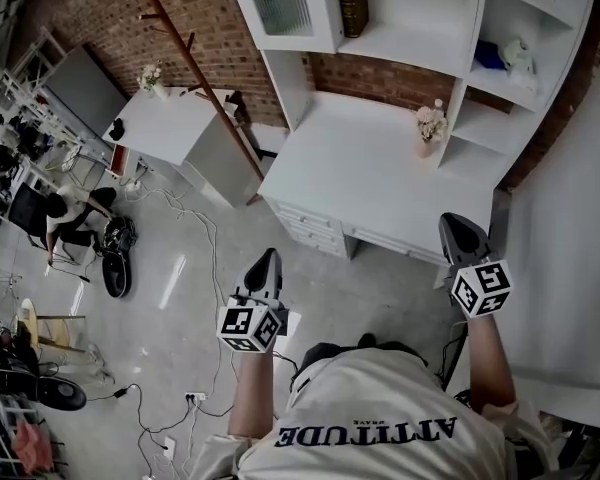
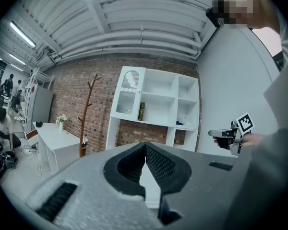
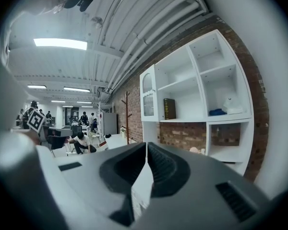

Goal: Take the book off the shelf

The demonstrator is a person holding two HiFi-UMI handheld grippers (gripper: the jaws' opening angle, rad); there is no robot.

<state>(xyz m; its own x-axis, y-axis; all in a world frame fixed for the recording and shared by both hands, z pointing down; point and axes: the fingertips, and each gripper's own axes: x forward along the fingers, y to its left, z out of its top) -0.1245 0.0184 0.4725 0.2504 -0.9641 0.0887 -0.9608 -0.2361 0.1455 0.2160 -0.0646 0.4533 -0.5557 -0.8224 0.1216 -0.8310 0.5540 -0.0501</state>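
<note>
On the white desk (image 1: 360, 168), flower vase (image 1: 427, 138), book (image 1: 352, 1) shelved above, coat rack (image 1: 196, 73) beside

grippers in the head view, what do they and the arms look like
The left gripper and right gripper have dark grey tapered jaws and a white cube with black square markers each. The T-shirt is light, short-sleeved, with dark lettering.

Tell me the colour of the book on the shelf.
The book is dark brown; clearest in the right gripper view.
</note>
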